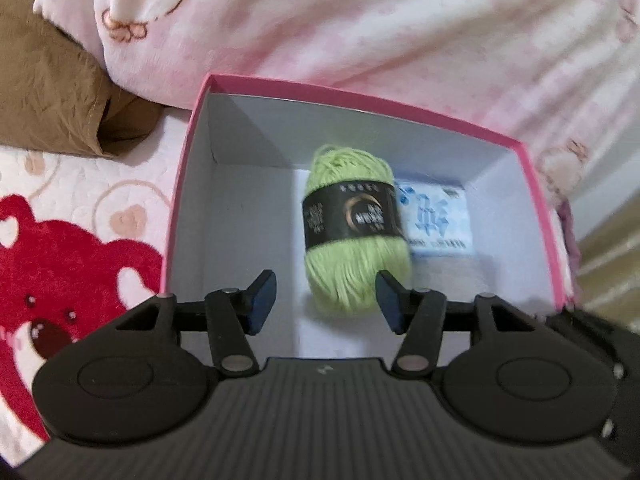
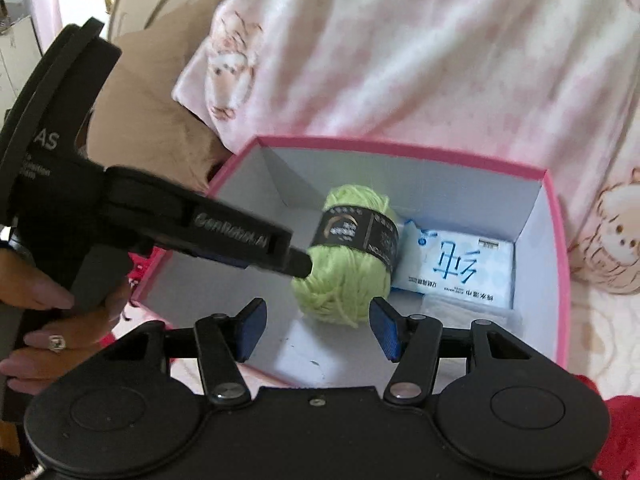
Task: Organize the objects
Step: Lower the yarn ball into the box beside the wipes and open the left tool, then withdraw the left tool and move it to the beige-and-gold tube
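Note:
A pink box [image 1: 360, 98] with a white inside stands open on a bed. In it lies a light green yarn ball [image 1: 352, 224] with a black label, and a blue-and-white tissue pack [image 1: 436, 220] lies against its right side. My left gripper [image 1: 326, 296] hovers over the box's near part, open, its blue pads on either side of the yarn's near end without pressing it. In the right wrist view the left gripper [image 2: 296, 262] reaches in from the left, tips at the yarn ball [image 2: 348, 276]. My right gripper [image 2: 318, 324] is open and holds nothing, above the box [image 2: 400, 148] near edge.
A pink blanket [image 1: 400, 20] with cartoon prints is piled behind the box. A brown cushion [image 1: 48, 92] lies at the left. The bed sheet shows a red bear [image 1: 60, 264]. A person's hand with a ring [image 2: 56, 340] holds the left gripper's handle.

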The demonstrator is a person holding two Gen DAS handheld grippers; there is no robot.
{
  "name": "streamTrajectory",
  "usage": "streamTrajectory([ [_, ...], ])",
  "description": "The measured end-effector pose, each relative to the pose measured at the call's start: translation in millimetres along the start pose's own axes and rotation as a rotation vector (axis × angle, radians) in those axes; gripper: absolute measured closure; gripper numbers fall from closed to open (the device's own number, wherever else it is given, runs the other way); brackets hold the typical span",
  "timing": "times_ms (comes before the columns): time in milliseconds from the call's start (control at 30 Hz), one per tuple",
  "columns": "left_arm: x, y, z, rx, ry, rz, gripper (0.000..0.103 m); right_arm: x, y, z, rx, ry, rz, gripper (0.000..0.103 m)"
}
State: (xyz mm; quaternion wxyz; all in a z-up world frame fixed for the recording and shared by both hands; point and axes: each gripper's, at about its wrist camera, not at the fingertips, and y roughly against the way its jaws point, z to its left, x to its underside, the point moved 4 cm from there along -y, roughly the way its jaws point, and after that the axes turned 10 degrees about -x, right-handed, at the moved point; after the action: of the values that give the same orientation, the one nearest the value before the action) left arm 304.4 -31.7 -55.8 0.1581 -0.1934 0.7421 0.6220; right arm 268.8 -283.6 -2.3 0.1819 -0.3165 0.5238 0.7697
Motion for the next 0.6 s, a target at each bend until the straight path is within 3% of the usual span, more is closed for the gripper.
streamTrajectory([
  [133, 7.2, 35.3, 0.6, -0.043, -0.063, -0.007, 0.04, 4.6, 25.8, 14.4, 0.02, 0.033, -0.026, 0.04],
  [267, 17.9, 72.2, 0.1, -0.02, -0.09, -0.017, 0.03, 17.2, 51.7, 31.3, 0.047, 0.078, -0.038, 0.039],
  [467, 34.9, 118.9, -9.6, 0.002, -0.154, -0.028, 0.024, 28.8, 92.3, 58.3, 0.106, 0.105, -0.02, 0.035],
  [600, 48.1, 149.8, -14.8, -0.018, -0.226, -0.066, 0.018, 32.7, 115.5, 71.2, 0.076, 0.059, 0.007, 0.034],
])
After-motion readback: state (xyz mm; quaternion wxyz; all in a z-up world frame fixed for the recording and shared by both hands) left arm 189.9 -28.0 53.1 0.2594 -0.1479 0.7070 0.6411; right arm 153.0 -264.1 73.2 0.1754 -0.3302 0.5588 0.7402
